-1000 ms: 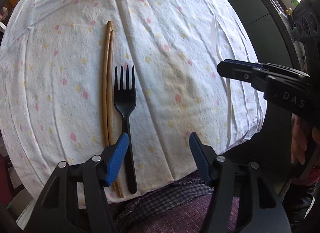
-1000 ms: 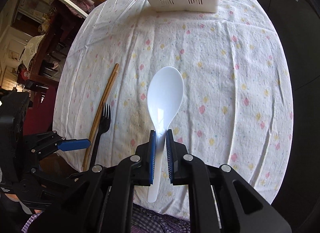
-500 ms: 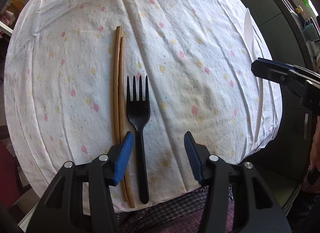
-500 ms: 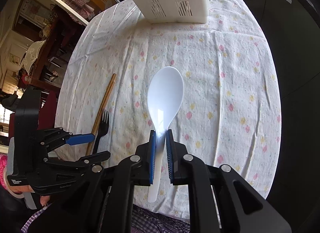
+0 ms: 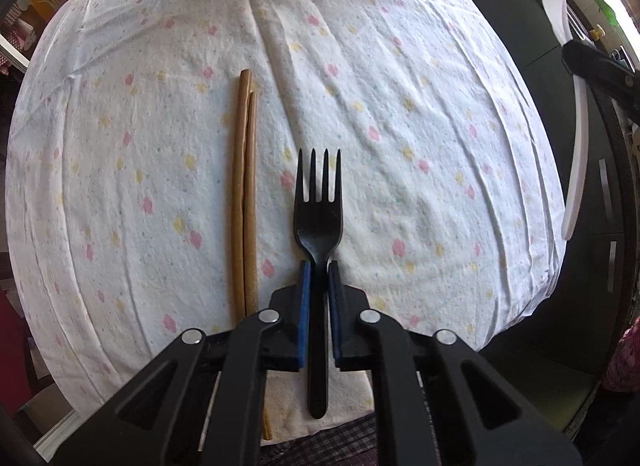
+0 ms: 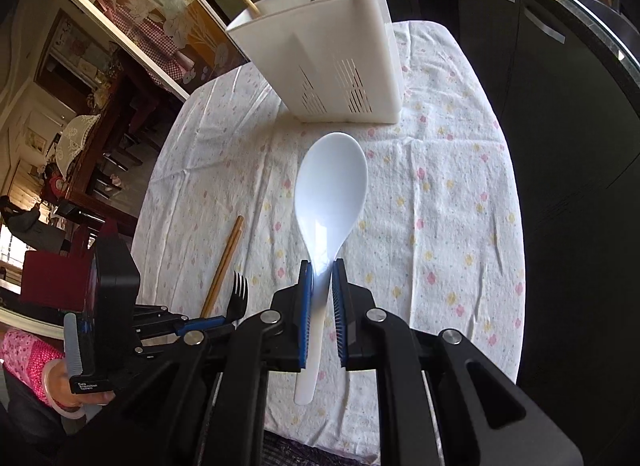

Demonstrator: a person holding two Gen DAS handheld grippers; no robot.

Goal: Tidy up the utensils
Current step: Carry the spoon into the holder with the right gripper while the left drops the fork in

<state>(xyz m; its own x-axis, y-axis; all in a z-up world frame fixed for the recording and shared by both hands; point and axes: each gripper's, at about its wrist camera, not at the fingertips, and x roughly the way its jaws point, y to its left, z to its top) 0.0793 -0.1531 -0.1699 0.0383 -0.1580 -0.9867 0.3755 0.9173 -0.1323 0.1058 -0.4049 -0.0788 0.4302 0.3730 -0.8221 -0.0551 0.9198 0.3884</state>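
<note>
While smooth, the black fork (image 5: 318, 221) has four tines.

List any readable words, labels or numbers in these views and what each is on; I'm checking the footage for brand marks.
"Data Acquisition System", as best it reads: small white print on the black body of the left gripper, seen in the right wrist view.
Nothing legible on the white spoon, black fork, chopsticks or white utensil holder.
</note>
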